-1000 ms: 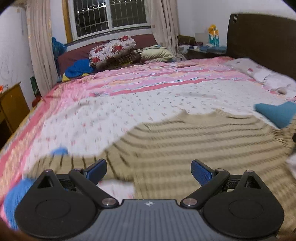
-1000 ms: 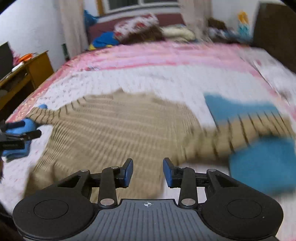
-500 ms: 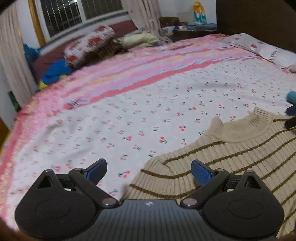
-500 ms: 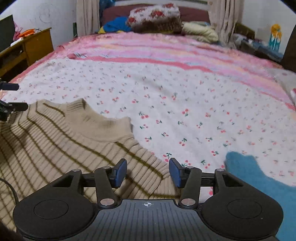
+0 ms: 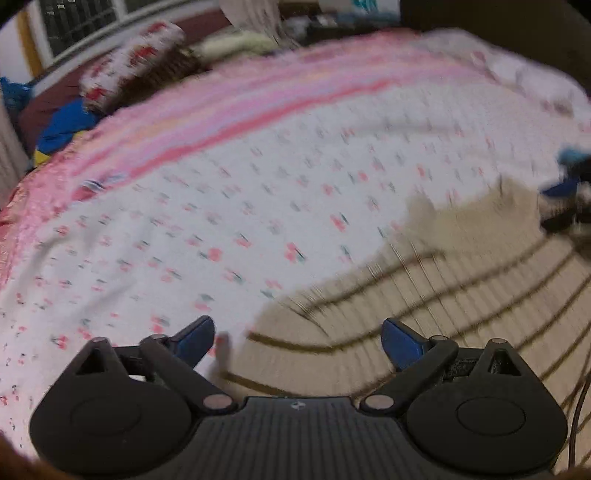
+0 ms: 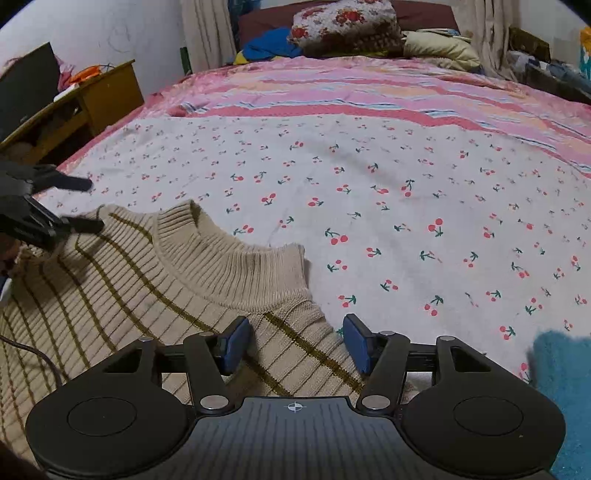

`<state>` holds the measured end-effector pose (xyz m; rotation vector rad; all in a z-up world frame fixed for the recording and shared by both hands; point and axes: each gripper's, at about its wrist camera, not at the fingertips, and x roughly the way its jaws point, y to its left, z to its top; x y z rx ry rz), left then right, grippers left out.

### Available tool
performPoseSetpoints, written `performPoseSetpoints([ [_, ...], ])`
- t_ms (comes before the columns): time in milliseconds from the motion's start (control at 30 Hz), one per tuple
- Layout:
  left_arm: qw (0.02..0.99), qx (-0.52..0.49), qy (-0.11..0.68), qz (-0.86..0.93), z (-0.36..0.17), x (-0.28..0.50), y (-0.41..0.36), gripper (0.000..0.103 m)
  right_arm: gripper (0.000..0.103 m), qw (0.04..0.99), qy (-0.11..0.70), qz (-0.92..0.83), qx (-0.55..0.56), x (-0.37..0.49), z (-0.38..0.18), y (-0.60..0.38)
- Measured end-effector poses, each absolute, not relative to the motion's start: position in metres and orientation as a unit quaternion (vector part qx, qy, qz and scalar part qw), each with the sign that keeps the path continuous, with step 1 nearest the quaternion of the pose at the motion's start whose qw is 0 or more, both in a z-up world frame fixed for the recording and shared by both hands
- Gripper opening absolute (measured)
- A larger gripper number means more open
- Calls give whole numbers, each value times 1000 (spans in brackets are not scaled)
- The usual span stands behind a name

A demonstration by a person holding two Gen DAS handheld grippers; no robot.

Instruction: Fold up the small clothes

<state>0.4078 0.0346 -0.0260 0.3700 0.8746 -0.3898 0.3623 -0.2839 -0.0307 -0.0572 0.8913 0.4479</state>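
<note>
A beige knit sweater with thin brown stripes [image 6: 122,295] lies flat on the cherry-print bedsheet [image 6: 388,206], collar pointing up the bed. My right gripper [image 6: 295,341] is open, its jaws straddling the sweater's right shoulder just above the fabric. My left gripper [image 5: 297,339] is open wide over the sweater's left shoulder edge [image 5: 424,306]; this view is blurred. The left gripper also shows at the left edge of the right wrist view [image 6: 70,206], and the right gripper at the right edge of the left wrist view [image 5: 565,199].
A teal fuzzy garment [image 6: 565,387] lies at the lower right. Pink striped bedding [image 6: 369,92] covers the far half of the bed, with pillows [image 6: 343,22] beyond. A wooden desk [image 6: 85,99] stands to the left of the bed.
Both grippers have moved up from the sweater's body to its shoulders, then closer to the fabric. The right jaws have opened wider. The sweater lies as before.
</note>
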Motion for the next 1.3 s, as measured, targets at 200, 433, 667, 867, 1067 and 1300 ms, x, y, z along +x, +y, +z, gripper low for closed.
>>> performPoseSetpoints([
  [200,877,162,420,-168,-20,400,30,49,18,878,436,197,-4,360,-27,-281],
  [433,902,105,391,-150,2,387,48,28,10,901,398,175,-1,351,-4,-268],
  [667,929,51,356,-88,23,390,83,27,9,931,328,159,8,368,35,-248],
  [867,922,80,375,-57,-5,400,70,34,19,923,374,92,-13,401,-12,-224],
  [1067,935,92,340,-42,12,382,66,43,22,935,344,81,5,372,3,-239],
  [1300,939,47,337,-53,25,338,69,44,26,929,352,106,33,299,6,-270],
])
